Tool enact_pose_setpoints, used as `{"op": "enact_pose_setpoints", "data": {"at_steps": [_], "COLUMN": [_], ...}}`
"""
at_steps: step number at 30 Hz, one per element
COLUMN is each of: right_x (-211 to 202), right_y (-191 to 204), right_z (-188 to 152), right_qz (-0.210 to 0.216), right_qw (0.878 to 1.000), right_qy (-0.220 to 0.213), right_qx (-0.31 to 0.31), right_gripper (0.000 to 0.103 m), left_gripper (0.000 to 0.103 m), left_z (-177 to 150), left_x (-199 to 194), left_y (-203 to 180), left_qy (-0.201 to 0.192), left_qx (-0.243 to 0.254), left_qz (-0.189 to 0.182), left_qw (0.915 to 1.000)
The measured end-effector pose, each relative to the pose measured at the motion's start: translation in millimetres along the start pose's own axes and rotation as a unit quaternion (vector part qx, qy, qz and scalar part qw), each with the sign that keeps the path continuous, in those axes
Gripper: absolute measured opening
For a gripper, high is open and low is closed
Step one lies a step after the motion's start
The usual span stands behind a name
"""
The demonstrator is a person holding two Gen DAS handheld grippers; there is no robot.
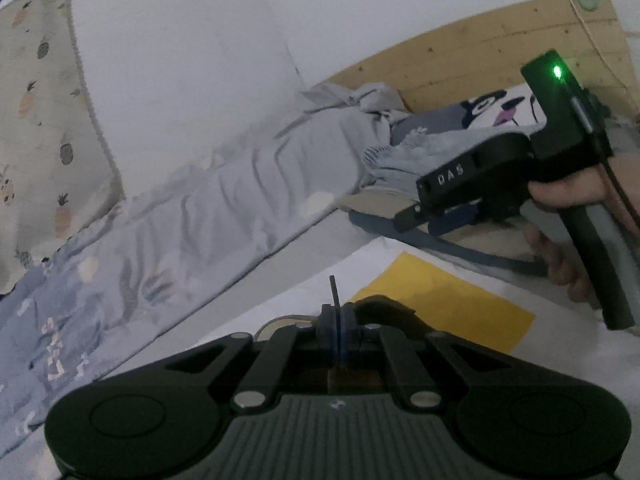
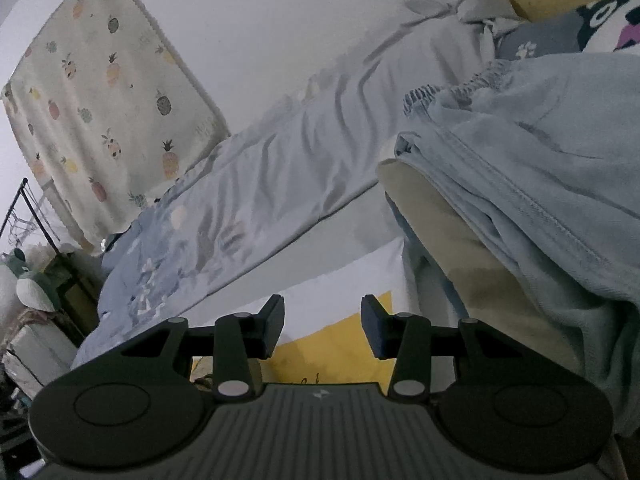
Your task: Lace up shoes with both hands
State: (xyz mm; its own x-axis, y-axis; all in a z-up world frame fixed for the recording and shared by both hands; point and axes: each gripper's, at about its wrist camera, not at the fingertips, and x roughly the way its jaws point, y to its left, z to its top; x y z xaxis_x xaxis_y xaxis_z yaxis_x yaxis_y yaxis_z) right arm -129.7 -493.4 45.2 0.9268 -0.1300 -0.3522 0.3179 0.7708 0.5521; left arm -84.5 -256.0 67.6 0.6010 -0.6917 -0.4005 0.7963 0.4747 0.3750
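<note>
Left gripper (image 1: 339, 322) with fingers clenched on a thin dark lace tip (image 1: 334, 292), right gripper (image 2: 322, 326) with fingers released, above a yellow sheet (image 2: 340, 344), grey bed cover (image 1: 224, 200) behind

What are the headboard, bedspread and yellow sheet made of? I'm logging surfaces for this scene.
Headboard: looks like bare pale wood, matte, with visible knots and plank seams. Bedspread: soft woven fabric, grey-blue, wrinkled, with a printed pattern. Yellow sheet: flat and matte, probably paper or thin card; the blur leaves it open.
</note>
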Motion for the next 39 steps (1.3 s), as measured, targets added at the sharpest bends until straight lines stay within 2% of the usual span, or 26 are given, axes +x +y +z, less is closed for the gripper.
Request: {"op": "enact_pose_setpoints", "data": {"at_steps": [10,15,19,26,34,39], "right_x": [3,5,8,12,15,16], "right_y": [-4,1,3,7,5,6], "right_z": [6,6,5,4,4,3], "right_qz": [0.018,0.025,0.029,0.034,0.038,0.040], "right_qw": [1.000,1.000,0.999,0.999,0.999,0.999], "right_qy": [0.005,0.008,0.010,0.015,0.021,0.024], "right_qx": [0.011,0.010,0.013,0.018,0.029,0.029], "right_gripper": [0.045,0.045,0.045,0.045,0.045,0.045], "left_gripper": [0.000,0.000,0.000,0.000,0.000,0.000], "left_z": [-8,-10,-8,-6,-8,-8], "left_x": [11,13,14,23,26,29], "left_y": [-13,-15,-14,-8,-8,-6], "left_qy": [0.033,0.044,0.054,0.085,0.083,0.084], "left_qx": [0.060,0.073,0.085,0.127,0.161,0.161], "left_qz": [0.008,0.008,-0.002,-0.037,-0.057,-0.060], "left_qw": [0.9976,0.9964,0.9949,0.9876,0.9817,0.9815]}}
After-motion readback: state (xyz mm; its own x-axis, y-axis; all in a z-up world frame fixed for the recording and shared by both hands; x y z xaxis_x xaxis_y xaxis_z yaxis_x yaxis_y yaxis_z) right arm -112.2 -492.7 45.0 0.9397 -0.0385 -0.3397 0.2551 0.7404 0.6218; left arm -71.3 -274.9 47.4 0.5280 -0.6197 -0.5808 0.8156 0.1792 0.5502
